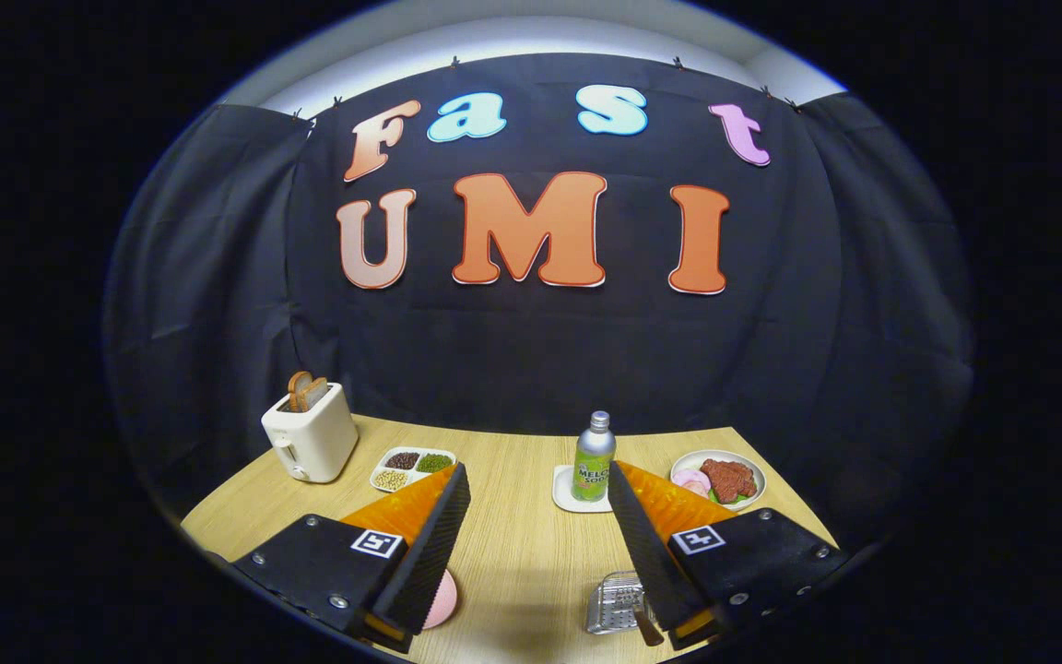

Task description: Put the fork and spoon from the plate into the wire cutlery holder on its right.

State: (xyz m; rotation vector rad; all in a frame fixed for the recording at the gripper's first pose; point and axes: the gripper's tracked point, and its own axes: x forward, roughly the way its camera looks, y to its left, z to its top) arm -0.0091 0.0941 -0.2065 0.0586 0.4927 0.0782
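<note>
1. The toaster (310, 441) stood at the far left of the wooden table (522, 544), with slices of bread upright in its slots; it was well apart from the working area and played no part in the task
2. Just right of the toaster lay a divided tray (411, 468) holding three kinds of beans or grains, one per compartment
3. The left finger rose from near to far, its tip reaching toward the tray. A pink plate (443, 599) showed as a small arc at the base of this finger, mostly hidden behind it. Neither fork nor spoon could be made out on the visible part
4. The gripper (538, 484) was spread wide, with bare table between the fingers and nothing held. This opening appeared suited to an approach, since no pickup had begun
5. A green drink bottle (593, 458) stood upright on a small white coaster (568, 493), just beyond the right fingertip
6. The wire cutlery holder (614, 604) stood near the base of the right finger, partly hidden by it. A dark handle-like shape lay against its near edge; its identity could not be determined
7. A bowl of food (723, 480) sat at the far right
8. Judgement: the gripper was held high and level, so the next move would call for tilting down toward the plate
</note>
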